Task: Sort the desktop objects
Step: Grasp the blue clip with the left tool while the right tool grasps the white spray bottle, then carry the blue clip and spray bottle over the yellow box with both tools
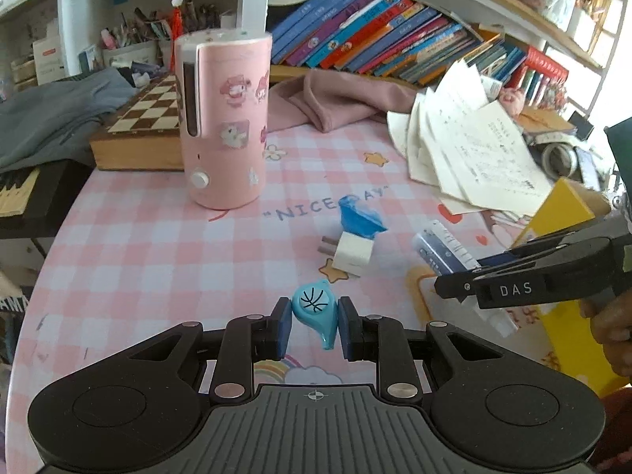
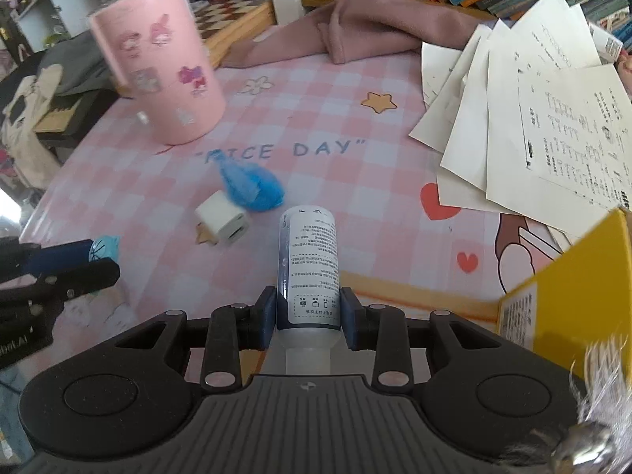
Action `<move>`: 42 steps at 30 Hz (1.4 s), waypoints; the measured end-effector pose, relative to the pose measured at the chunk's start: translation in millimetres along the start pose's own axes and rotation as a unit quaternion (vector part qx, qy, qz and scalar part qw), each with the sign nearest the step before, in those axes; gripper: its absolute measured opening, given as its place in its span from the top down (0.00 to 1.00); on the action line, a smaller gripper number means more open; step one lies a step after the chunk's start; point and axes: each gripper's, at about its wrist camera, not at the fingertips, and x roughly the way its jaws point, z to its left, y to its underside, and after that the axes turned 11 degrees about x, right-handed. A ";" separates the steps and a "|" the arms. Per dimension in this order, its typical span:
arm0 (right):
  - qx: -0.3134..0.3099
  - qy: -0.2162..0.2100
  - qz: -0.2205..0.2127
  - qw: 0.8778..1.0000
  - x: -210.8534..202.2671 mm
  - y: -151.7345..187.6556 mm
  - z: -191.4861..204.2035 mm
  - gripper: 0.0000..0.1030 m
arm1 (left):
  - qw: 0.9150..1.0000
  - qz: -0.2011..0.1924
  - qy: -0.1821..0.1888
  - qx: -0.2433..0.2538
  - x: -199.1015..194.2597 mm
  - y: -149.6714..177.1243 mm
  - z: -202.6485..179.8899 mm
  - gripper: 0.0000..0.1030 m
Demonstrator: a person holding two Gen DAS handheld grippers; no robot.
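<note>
Over pink tablecloth (image 1: 138, 237): left gripper (image 1: 315, 326) clamps blue charm (image 1: 316, 310); right gripper (image 2: 308, 316) clamps bottle (image 2: 310, 260).

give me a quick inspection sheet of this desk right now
surface: pink checked table mat printed "NICE DAY", mostly bare in the middle
job's things: teal basketball charm in left gripper; small labelled bottle in right gripper; white plug adapter and crumpled blue bag lying touching on the mat
clutter: pink cylinder with stickers, fanned papers, pink cloth, chessboard box, yellow box
grippers: left gripper shut on the charm; right gripper shut on the bottle
cables: nothing seen
surroundings: shelf of books behind, grey garment at left
</note>
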 end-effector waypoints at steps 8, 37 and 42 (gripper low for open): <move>-0.008 -0.008 -0.032 0.999 -36.0 15.1 8.8 0.70 | 0.999 -0.030 0.026 -0.023 -23.9 7.2 0.7 0.77; 0.009 0.015 -0.118 0.993 -134.2 144.2 53.4 0.70 | 0.991 -0.084 0.098 0.037 -133.7 58.3 -44.8 0.77; 0.014 0.021 -0.134 0.991 -151.4 169.3 62.2 0.70 | 0.989 -0.079 0.118 0.048 -142.7 74.3 -51.6 0.77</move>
